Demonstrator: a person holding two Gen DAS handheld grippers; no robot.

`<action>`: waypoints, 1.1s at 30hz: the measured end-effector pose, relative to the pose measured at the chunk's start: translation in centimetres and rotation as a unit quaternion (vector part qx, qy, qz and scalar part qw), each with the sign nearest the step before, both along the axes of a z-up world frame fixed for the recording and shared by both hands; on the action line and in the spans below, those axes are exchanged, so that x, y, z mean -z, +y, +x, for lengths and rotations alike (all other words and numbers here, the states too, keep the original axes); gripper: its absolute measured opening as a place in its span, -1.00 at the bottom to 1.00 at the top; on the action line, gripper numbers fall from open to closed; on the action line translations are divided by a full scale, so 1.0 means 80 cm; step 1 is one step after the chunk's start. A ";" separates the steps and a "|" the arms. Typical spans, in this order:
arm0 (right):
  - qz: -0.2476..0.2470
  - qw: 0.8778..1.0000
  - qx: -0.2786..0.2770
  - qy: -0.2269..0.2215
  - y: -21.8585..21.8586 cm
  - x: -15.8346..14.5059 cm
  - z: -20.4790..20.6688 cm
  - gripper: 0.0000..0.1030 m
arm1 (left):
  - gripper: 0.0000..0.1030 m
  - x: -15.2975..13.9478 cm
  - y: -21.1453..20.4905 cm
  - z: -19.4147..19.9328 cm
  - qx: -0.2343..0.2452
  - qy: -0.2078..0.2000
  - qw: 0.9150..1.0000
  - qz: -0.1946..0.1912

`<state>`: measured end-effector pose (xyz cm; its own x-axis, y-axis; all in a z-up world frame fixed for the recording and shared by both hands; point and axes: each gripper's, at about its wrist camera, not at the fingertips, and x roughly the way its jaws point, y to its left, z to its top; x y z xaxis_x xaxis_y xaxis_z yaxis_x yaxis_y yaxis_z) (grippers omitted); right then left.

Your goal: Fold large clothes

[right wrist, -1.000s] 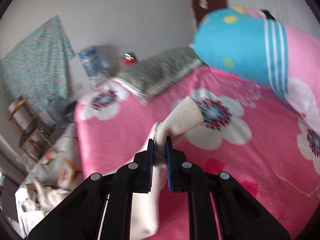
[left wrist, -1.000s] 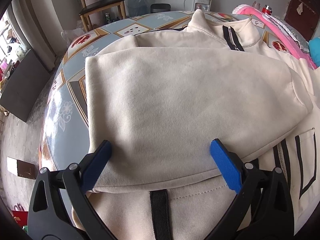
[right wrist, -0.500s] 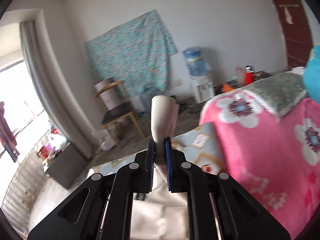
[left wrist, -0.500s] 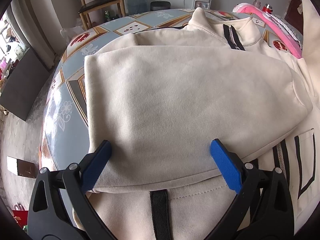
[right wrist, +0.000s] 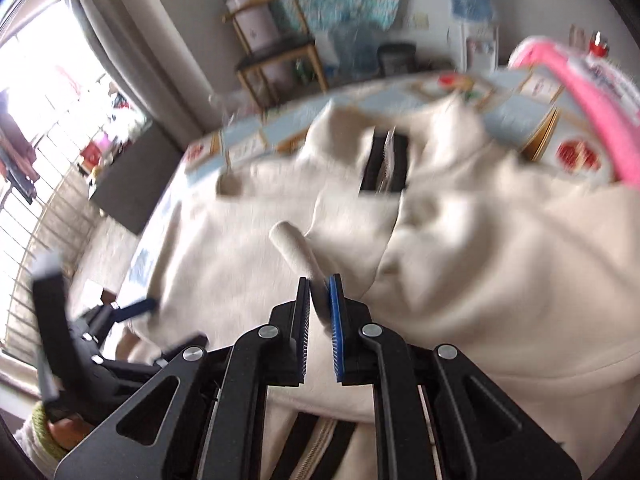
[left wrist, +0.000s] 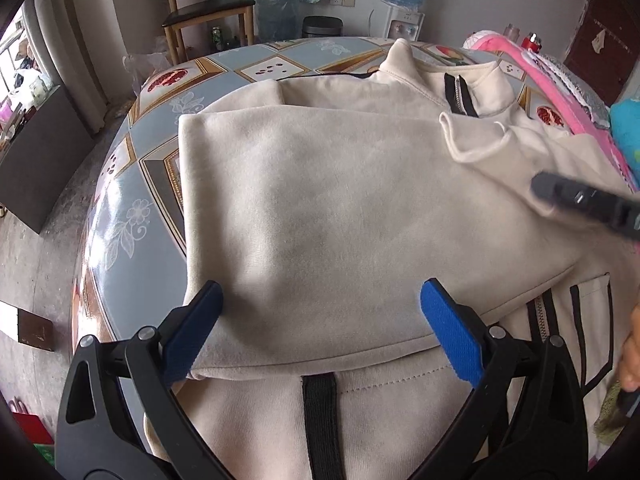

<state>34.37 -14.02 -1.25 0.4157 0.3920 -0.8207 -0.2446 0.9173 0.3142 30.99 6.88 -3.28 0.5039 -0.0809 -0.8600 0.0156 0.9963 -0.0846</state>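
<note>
Blue-padded and black-framed, the left gripper (left wrist: 320, 312) stands with its jaws spread wide, resting low over the near part of a cream jacket (left wrist: 340, 208); nothing lies between its pads, which flank the folded-over panel just above the hem. A black strip (left wrist: 319, 420) of the garment runs down between the two arms of the tool.

The right gripper (right wrist: 320, 300) is clamped tight on the cuff end of the jacket's sleeve (right wrist: 294, 250), the cream tube of cloth poking up and away from the pinched pads, tilted toward the left. In the left wrist view this tool shows as a blurred dark bar at the right edge, above the garment's right side, with the sleeve's open cuff lying on the jacket beyond it, close to the collar.

The jacket is spread over a patterned tabletop (left wrist: 132, 200), its collar and black zipper (left wrist: 460, 94) toward the far edge, its hem toward the near edge, its left side well in from the table's left edge. A pink blanket (left wrist: 548, 76) lies along the far right edge, touching the cloth.

Beyond the table stand a wooden chair (left wrist: 208, 12) and a water dispenser (left wrist: 404, 4) against the wall. The right wrist view is motion-blurred, so finer detail there cannot be told.
</note>
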 end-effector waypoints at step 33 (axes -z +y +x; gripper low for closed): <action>-0.009 0.991 0.131 -0.022 -0.174 0.038 -0.100 -0.25 | -0.86 -0.104 -0.107 0.081 0.085 -0.030 0.985 -0.149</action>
